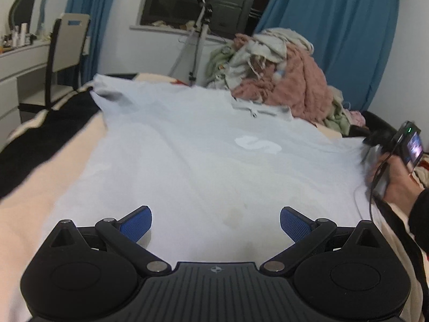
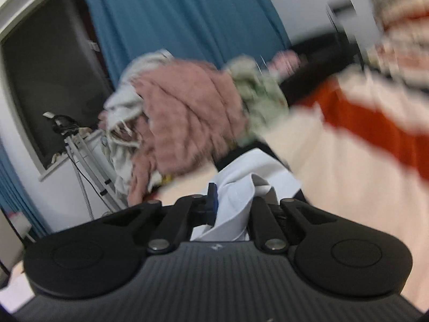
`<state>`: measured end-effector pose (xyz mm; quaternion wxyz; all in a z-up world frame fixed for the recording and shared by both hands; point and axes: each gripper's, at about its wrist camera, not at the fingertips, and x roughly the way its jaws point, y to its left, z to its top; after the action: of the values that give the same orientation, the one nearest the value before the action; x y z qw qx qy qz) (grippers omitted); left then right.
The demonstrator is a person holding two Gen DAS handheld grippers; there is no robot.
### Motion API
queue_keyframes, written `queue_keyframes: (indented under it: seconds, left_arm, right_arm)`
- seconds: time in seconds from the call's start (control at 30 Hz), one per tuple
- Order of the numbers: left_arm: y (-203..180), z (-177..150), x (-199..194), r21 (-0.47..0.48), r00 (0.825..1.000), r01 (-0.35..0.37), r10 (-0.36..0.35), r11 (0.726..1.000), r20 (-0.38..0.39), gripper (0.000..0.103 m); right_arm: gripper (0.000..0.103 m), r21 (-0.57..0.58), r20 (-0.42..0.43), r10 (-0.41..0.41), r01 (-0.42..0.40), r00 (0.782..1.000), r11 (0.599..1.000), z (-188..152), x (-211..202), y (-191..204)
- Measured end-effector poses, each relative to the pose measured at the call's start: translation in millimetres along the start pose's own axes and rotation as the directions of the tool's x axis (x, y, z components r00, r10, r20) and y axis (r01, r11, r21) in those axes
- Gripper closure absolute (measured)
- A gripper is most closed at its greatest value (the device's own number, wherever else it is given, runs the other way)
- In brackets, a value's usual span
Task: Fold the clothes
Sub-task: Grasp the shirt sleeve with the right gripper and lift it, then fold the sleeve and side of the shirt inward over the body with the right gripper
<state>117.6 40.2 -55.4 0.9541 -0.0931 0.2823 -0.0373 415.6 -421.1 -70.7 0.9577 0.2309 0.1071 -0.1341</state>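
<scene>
Pale blue cotton, smooth and thin: a t-shirt spread flat across the bed, straight ahead of the left tongs. White rounded logo print on the chest, small collar at the far end, faint brownish stain just in front of the blue ribbed pads. Left tongs spread wide, released, hovering over the hem with nothing between them. Right tongs clenched on a bunched fold of the same shirt's edge, fabric puckered up between the black arms, only one blue pad showing. Beyond both tongs, a lumpy heap of laundry: fuzzy pink fleece, cream and pale green bits. Bed cover under the shirt cream with black and red stripes. Right wrist view quite blurred.
</scene>
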Motion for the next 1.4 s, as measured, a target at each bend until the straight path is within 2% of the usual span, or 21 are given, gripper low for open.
queue_keyframes:
  seconds: [0.13,0.23,0.37,0.47,0.6,0.67,0.7,0.73,0.77,0.8,0.9,1.07,1.17,1.4]
  left_arm:
    - [25,11,-28,0.027,0.996,-0.075,0.074,0.997,0.047,0.0]
    - [48,19,-42,0.022,0.992,-0.109,0.108,0.994,0.068,0.0]
    - [77,30,-48,-0.041,0.988,-0.122,0.126,0.992,0.091,0.0]
    - [97,32,-40,-0.083,0.988,-0.128,0.134,0.988,0.075,0.0]
    - [114,27,-24,-0.093,0.988,-0.138,0.143,0.986,0.058,0.0]
    - [115,26,-14,-0.09,0.989,-0.138,0.142,0.986,0.041,0.0]
    - [116,26,-8,-0.088,0.99,-0.133,0.136,0.987,0.033,0.0]
    - [116,27,-2,-0.089,0.991,-0.13,0.133,0.988,0.027,0.0]
    - [116,28,4,-0.091,0.991,-0.128,0.13,0.988,0.021,0.0]
    - [115,27,7,-0.092,0.992,-0.126,0.128,0.988,0.016,0.0]
    - [111,26,16,-0.095,0.993,-0.121,0.122,0.988,0.003,0.0]
    - [102,26,18,-0.077,0.994,-0.107,0.109,0.991,0.016,0.0]
    - [86,28,13,-0.032,0.995,-0.088,0.089,0.996,0.037,0.0]
    - [49,23,-11,0.071,0.996,-0.06,0.055,0.996,0.073,0.0]
  right_arm:
    - [0.096,-0.215,0.057,-0.001,0.013,0.998,0.977,29,-31,93]
    - [0.096,-0.408,0.09,-0.002,0.038,0.996,0.912,28,-48,174]
    - [0.096,-0.627,0.091,-0.05,0.097,0.995,0.773,-18,-37,269]
    - [0.096,-0.686,0.026,-0.057,0.059,0.998,0.725,-70,-14,321]
    - [0.094,-0.736,-0.044,-0.065,0.011,0.997,0.676,-136,12,360]
    - [0.087,-0.734,-0.08,-0.063,-0.016,0.995,0.679,-155,22,367]
    - [0.066,-0.718,-0.104,-0.053,-0.038,0.993,0.695,-160,24,369]
    - [0.032,-0.695,-0.135,-0.025,-0.077,0.991,0.715,-162,23,369]
    - [0.018,-0.67,-0.167,0.009,-0.12,0.986,0.733,-161,22,367]
    - [0.01,-0.648,-0.178,0.031,-0.141,0.984,0.748,-157,19,366]
    - [0.01,-0.57,-0.206,0.095,-0.199,0.974,0.797,-143,5,358]
    - [0.01,-0.478,-0.196,0.168,-0.244,0.966,0.844,-118,-63,325]
    - [0.01,-0.449,-0.191,0.189,-0.257,0.963,0.856,-112,-117,292]
    - [0.01,-0.364,-0.162,0.229,-0.274,0.96,0.89,-102,-272,211]
